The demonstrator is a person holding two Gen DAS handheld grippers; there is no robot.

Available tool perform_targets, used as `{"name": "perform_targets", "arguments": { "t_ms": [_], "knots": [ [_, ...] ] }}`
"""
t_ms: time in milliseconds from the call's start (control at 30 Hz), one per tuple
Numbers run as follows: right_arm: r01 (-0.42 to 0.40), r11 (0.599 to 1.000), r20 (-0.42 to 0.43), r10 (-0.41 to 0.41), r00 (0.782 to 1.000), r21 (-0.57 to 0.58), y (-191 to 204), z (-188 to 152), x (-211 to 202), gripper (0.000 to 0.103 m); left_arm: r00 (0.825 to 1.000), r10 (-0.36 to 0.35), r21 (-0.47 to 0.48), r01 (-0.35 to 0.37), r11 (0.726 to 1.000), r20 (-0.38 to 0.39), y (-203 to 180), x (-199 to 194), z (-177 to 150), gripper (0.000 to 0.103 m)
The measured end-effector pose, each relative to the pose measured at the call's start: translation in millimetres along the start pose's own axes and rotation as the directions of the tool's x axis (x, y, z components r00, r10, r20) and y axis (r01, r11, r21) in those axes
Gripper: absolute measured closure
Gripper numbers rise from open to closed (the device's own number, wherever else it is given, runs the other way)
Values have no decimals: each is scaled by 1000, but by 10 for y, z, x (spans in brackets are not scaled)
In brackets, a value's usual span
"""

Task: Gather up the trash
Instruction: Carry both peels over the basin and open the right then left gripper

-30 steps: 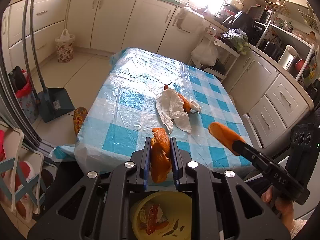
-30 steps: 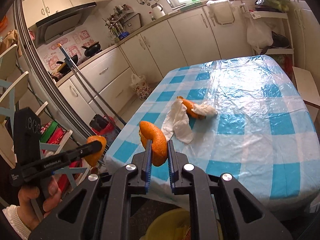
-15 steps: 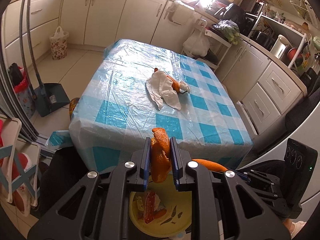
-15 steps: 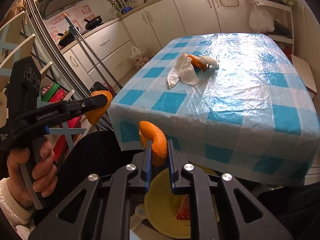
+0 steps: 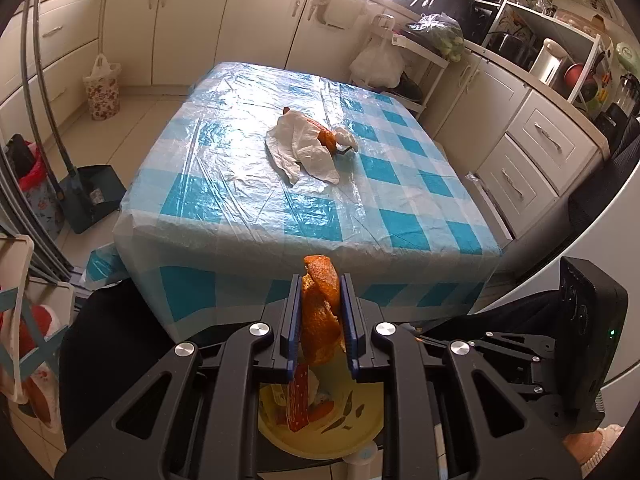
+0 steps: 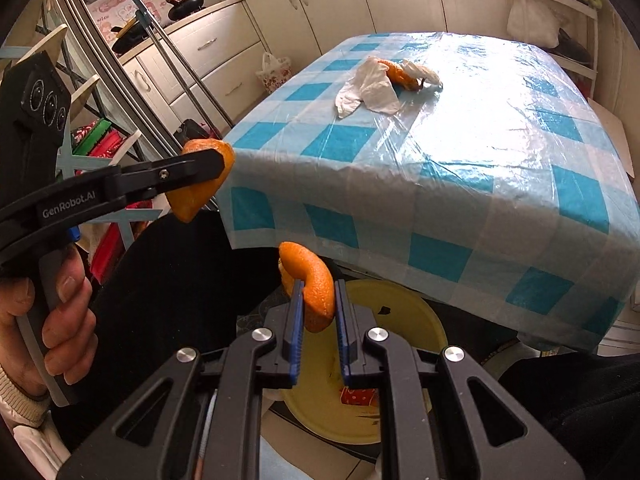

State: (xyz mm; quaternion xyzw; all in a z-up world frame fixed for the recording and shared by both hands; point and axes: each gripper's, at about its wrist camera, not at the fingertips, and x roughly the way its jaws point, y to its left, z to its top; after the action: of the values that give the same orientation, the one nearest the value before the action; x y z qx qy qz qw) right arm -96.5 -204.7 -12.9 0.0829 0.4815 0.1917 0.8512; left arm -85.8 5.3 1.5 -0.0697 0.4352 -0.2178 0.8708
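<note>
We've swung both hand-held grippers off desk (image 5: 248, 216), left hand-held gripper (image 5: 320, 316) & right hand-held gripper (image 6: 318, 312) each pinching orange peel, now over yellow bin (image 6: 404, 320) lower centre — drop next.

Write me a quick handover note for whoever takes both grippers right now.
Left gripper: shut on an orange peel, above the yellow bin.
Right gripper: shut on a second peel, also above the bin.
Done: both peels lifted off the table; some trash already in the bin.
Left: drop both peels, then fetch the tissue and the peel beside it from the table.
</note>
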Motion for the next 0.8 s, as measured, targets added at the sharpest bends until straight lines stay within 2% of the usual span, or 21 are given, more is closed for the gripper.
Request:
{"name": "perform_targets", "arguments": {
  "t_ms": [467, 567, 633, 800],
  "knots": [
    [17, 1000, -28, -16, 999, 12, -76, -101, -32, 87, 998, 14, 47, -11, 999, -64, -140, 174, -176, 85],
    [21, 1000, -41, -20, 999, 21, -95, -104, -11, 82, 996, 19, 52, -15, 999, -89, -145, 228, -209, 85],
    [32, 999, -36, -31, 999, 31, -111, -110, -22, 65, 993, 23, 56, -17, 998, -112, -144, 270, -229, 85],
    [37, 998, -19, -36, 999, 56, -158, -123, -59, 62, 992, 41, 54, -35, 998, -119, -118, 273, -237, 80]
  ]
}}
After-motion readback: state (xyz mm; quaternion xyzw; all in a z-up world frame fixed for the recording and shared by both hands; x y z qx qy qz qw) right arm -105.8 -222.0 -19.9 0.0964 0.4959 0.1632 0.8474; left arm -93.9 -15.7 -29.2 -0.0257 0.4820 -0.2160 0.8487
